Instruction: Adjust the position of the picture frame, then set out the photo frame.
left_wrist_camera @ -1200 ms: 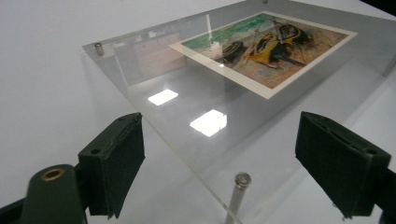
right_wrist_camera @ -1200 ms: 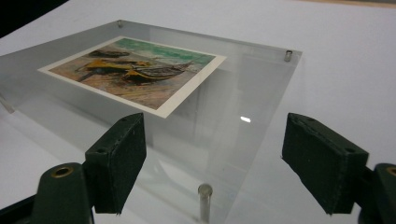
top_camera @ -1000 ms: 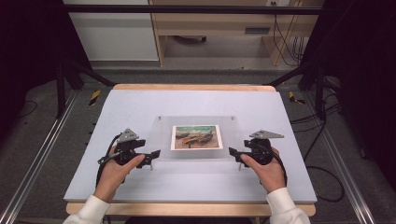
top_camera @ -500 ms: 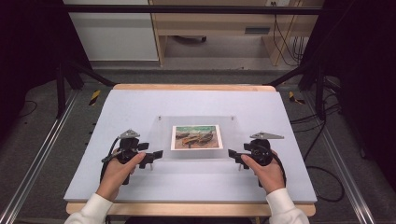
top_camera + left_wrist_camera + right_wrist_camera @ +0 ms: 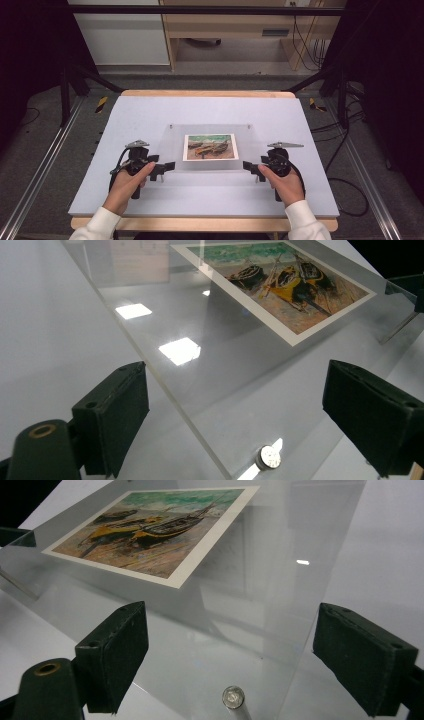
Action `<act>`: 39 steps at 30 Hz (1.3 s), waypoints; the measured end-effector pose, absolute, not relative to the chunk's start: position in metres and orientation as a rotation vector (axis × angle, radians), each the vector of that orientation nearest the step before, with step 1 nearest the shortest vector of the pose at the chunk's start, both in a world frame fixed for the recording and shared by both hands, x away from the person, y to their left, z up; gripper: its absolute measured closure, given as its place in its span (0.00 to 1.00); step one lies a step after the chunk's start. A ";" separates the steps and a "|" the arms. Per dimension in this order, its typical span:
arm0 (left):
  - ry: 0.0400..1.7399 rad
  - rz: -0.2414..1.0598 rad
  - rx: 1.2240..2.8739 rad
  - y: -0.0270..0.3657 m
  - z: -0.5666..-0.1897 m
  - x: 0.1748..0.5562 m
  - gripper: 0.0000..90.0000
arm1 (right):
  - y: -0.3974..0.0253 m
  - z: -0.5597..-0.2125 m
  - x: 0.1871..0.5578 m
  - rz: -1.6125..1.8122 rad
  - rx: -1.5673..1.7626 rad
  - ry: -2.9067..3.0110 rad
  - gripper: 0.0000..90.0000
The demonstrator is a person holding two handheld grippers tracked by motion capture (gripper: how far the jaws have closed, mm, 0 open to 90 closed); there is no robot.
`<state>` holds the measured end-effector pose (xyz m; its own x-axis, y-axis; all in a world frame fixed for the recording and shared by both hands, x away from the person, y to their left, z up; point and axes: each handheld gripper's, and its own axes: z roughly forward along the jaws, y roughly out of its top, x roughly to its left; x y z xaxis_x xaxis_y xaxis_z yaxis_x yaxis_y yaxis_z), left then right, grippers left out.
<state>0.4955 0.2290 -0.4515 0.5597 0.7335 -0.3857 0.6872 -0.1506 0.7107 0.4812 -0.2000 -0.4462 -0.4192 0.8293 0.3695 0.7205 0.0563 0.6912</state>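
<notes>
A clear acrylic frame panel (image 5: 210, 147) holding a boat painting print (image 5: 210, 147) is flanked by the left gripper (image 5: 165, 166) and right gripper (image 5: 248, 167), both wide open, empty. Closing on its near corners seems called for next.

Each hand holds a black two-jaw tool low and level: the left tool (image 5: 169, 166) and right tool (image 5: 248, 166) point inward, jaws wide apart.

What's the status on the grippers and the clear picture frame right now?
Left gripper open at frame's near left corner. Right gripper open at near right corner. Clear frame with boat picture flat on table. Nothing in the way.
</notes>
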 end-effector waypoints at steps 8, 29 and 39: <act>1.161 -0.003 1.861 0.227 -0.454 0.499 0.10 | -0.201 -0.447 0.484 1.309 1.670 2.198 0.16; 1.193 0.008 1.875 0.225 -0.452 0.501 0.13 | -0.200 -0.449 0.486 1.329 1.692 2.222 0.17; 1.191 0.043 1.887 0.222 -0.450 0.510 0.14 | -0.199 -0.447 0.494 1.316 1.682 2.197 0.19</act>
